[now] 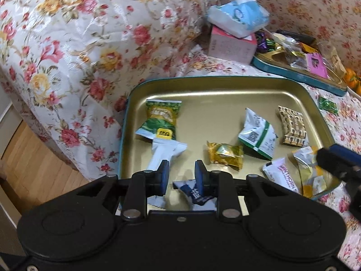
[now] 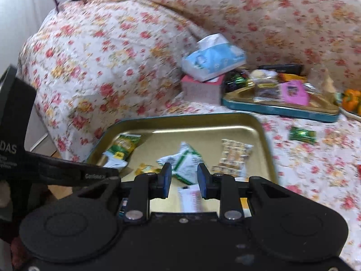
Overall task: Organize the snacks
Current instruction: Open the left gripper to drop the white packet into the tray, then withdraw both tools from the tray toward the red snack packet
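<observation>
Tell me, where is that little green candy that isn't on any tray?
The green candy lies alone on the flowered sofa cover, right of the near gold tray and just in front of the fuller far tray.

Glossy gold metal tray (image 1: 225, 90) on floral cloth cover (image 1: 67, 45); wrappers shiny.

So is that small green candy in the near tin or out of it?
Out. The green candy lies on the floral cover just past the near tin's rim, short of the far tin.
</observation>
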`<state>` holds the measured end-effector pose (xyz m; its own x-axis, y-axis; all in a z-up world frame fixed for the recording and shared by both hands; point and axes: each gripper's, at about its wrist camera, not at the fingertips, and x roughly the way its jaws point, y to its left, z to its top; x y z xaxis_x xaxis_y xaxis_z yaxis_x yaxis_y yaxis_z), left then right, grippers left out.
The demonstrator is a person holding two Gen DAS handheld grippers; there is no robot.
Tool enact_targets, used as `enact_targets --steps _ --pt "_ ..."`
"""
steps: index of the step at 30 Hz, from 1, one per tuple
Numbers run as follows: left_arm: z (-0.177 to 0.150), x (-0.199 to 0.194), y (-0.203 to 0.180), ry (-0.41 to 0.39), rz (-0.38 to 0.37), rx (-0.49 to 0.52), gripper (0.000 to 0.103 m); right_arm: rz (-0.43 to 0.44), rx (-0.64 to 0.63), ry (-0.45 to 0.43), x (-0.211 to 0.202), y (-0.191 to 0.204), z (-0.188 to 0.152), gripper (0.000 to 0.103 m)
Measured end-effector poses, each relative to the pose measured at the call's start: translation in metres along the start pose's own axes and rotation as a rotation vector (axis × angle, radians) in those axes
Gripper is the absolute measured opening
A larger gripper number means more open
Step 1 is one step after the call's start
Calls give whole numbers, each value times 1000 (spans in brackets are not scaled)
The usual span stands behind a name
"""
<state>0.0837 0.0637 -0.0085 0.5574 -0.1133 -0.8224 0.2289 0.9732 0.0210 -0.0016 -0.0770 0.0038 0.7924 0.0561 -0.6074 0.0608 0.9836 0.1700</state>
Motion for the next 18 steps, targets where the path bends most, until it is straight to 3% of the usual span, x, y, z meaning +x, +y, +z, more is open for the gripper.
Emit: enact_targets --steps 9,12,15,18 --pt "-10 -2 -24 -29 -50 14 35 -158 140 -35 -41 -84 -31 28" --pt "-15 -9 -35 -34 -49 -23 35 -227 188 -38 -54 -118 -43 28" --pt "-17 -13 -50 7 -76 -58 35 -297 240 -32 -66 -152 -54 28" --pt "-15 -18 -73 34 -88 -29 35 -354 278 -39 -75 -178 -62 28"
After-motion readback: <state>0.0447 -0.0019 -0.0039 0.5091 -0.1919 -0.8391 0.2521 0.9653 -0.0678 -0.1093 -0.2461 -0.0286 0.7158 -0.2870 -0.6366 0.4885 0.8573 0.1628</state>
